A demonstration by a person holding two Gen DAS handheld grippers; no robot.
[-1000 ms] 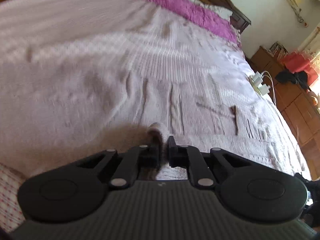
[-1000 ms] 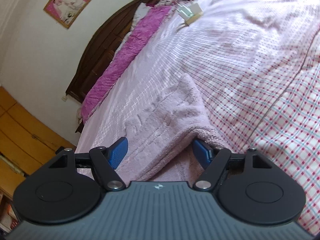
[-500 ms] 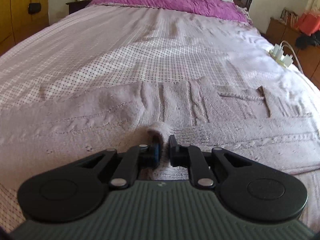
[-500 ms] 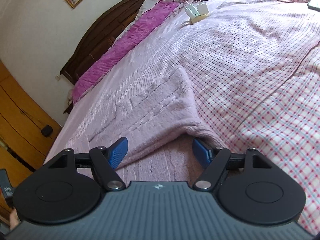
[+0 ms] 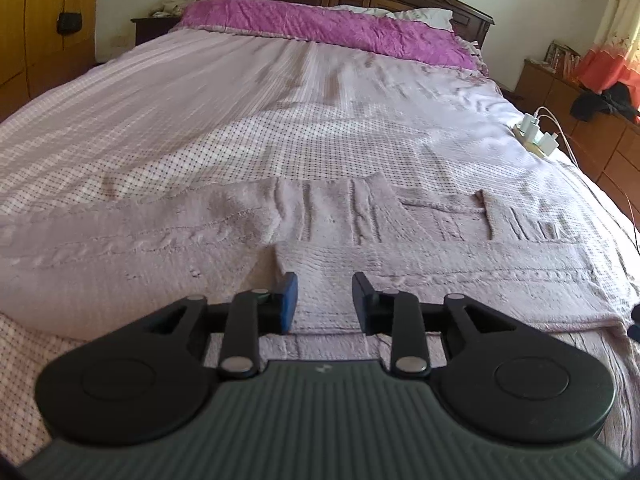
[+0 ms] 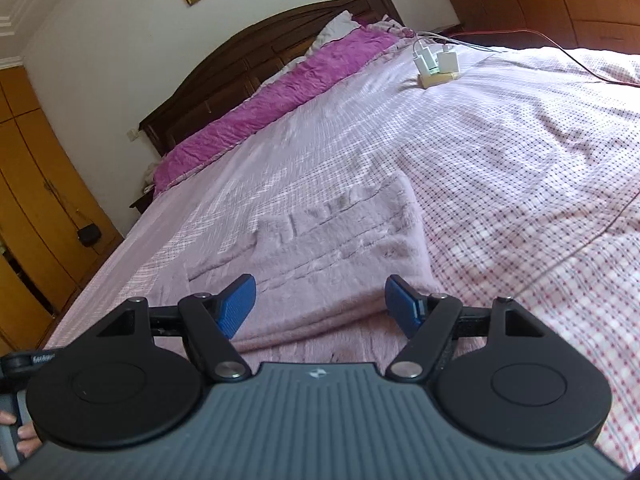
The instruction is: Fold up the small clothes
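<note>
A pale pink knitted sweater (image 5: 420, 248) lies spread on the checked bed cover, one sleeve folded across its body. In the left wrist view my left gripper (image 5: 324, 302) hovers just above the near hem. Its jaws are opening, and nothing is between the blue pads; the cloth lies flat below them. In the right wrist view the sweater (image 6: 344, 248) stretches away from my right gripper (image 6: 320, 306). That gripper stands wide open over the folded edge, its pads clear of the cloth.
A power strip with white chargers (image 5: 538, 136) (image 6: 436, 66) and trailing cables lies on the bed's far right side. A purple pillow cover (image 5: 320, 28) and dark headboard close the far end. Wooden wardrobes stand left, a dresser (image 5: 580, 92) right. A hand (image 6: 24, 436) shows at the lower left.
My left gripper was shut on a pinch of the sweater; it has let go, parted its jaws and drawn back upward. The right view has rolled level, its jaws unchanged.
</note>
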